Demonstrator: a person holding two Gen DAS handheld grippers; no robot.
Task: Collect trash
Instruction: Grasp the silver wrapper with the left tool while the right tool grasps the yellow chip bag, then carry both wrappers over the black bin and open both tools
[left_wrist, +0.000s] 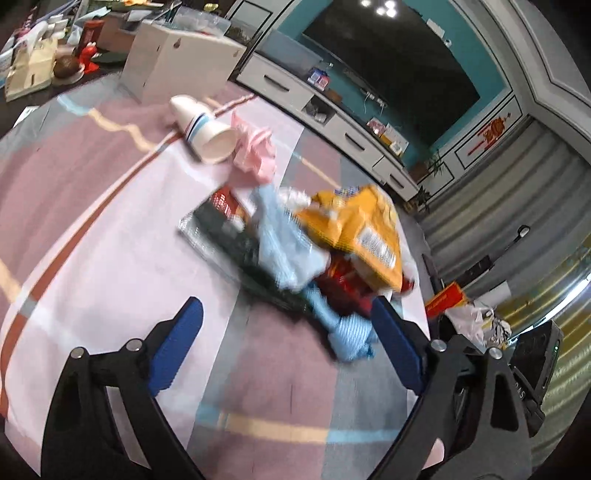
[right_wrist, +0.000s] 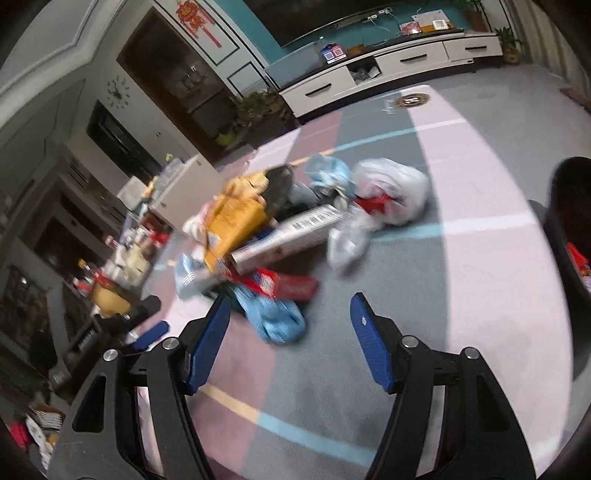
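Note:
A pile of trash lies on the patterned carpet. In the left wrist view it holds a yellow snack bag (left_wrist: 364, 229), a light blue plastic bag (left_wrist: 284, 240), a red wrapper (left_wrist: 343, 284) and a dark flat packet (left_wrist: 236, 240). A white paper cup (left_wrist: 205, 129) lies on its side beyond the pile, beside pink crumpled plastic (left_wrist: 255, 147). My left gripper (left_wrist: 286, 314) is open and empty just before the pile. In the right wrist view the pile shows the yellow bag (right_wrist: 232, 218), a long white box (right_wrist: 291, 232), a blue bag (right_wrist: 275, 317) and a white plastic bag (right_wrist: 391, 188). My right gripper (right_wrist: 290, 306) is open and empty, its left pad next to the blue bag.
A white box (left_wrist: 177, 62) stands behind the cup. A cluttered dark table (left_wrist: 48, 55) is at the far left. A white TV cabinet (left_wrist: 332, 122) runs along the teal wall. A dark bin (right_wrist: 569, 236) with red inside stands at the right edge of the right wrist view.

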